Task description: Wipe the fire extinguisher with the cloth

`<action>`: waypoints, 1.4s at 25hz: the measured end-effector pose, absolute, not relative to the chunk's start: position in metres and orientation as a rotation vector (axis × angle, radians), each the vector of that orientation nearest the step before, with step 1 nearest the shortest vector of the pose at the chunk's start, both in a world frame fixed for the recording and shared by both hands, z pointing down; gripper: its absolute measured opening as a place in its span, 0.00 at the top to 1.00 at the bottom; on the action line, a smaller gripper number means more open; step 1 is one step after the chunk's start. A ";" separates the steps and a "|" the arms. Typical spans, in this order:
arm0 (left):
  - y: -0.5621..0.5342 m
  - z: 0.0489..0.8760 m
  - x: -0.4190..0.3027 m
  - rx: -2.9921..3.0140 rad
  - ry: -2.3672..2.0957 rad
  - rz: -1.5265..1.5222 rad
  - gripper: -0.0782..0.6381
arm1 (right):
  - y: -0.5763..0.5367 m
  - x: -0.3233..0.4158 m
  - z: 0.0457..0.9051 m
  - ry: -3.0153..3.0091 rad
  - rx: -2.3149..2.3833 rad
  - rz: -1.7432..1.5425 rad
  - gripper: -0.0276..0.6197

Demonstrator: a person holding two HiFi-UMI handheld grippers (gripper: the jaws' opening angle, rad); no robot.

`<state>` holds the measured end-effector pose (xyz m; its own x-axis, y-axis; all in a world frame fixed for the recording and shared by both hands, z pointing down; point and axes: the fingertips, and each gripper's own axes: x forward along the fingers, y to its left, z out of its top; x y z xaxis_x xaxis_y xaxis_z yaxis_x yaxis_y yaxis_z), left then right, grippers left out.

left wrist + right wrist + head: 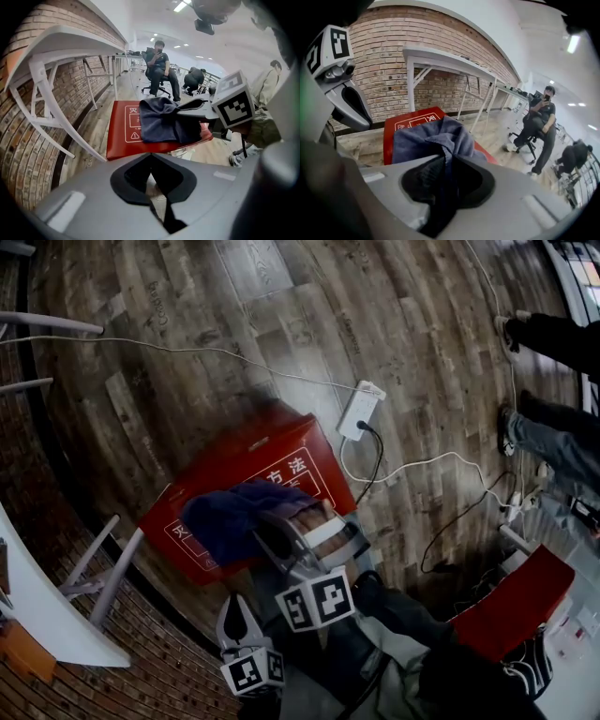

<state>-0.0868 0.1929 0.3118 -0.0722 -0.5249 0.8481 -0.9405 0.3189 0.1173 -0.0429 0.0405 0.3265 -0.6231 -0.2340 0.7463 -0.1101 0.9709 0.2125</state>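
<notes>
While the blue cloth point(230, 517) is being gripped by the right claw point(443, 161), it is best being pressed flat across the red extinguisher box point(253, 460), left claw point(151, 164) closed, empty.

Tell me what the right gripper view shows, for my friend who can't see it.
The right tool pinches a crumpled dark blue fabric cloth that lies over a flat red box with white print. Behind them are a red brick wall, a white metal table and a person sitting on an office chair.
</notes>
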 end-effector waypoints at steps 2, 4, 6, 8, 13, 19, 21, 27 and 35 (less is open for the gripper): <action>0.195 0.315 -0.082 1.331 -1.709 0.609 0.88 | 0.025 -0.014 0.328 -2.215 0.329 -0.126 0.87; 0.192 0.315 -0.073 1.352 -1.692 0.616 0.88 | 0.009 0.022 0.329 -2.191 0.433 -0.039 0.87; 0.188 0.318 -0.062 1.374 -1.671 0.623 0.88 | -0.005 0.057 0.329 -2.203 0.545 0.105 0.88; 0.184 0.324 -0.051 1.380 -1.647 0.625 0.88 | -0.020 0.087 0.329 -2.246 0.639 0.221 0.88; 0.173 0.340 -0.021 1.407 -1.579 0.645 0.88 | -0.041 0.131 0.359 -2.344 0.715 0.639 0.88; 0.170 0.364 0.012 1.391 -1.515 0.678 0.88 | -0.041 0.108 0.423 -2.424 0.423 0.805 0.88; 0.171 0.374 0.018 1.365 -1.506 0.677 0.88 | -0.042 0.106 0.446 -2.413 0.394 0.889 0.89; 0.176 0.404 0.025 1.136 -1.501 0.566 0.88 | -0.038 0.110 0.525 -2.324 0.246 0.953 0.89; 0.168 0.416 0.020 1.021 -1.548 0.482 0.88 | -0.050 0.100 0.501 -2.424 0.167 1.006 0.89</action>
<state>0.0200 0.1677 0.4156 0.0411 -0.3392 0.9398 -0.8129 0.5355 0.2288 0.0998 -0.0498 0.5012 -0.8644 0.0778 0.4968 -0.2968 0.7186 -0.6289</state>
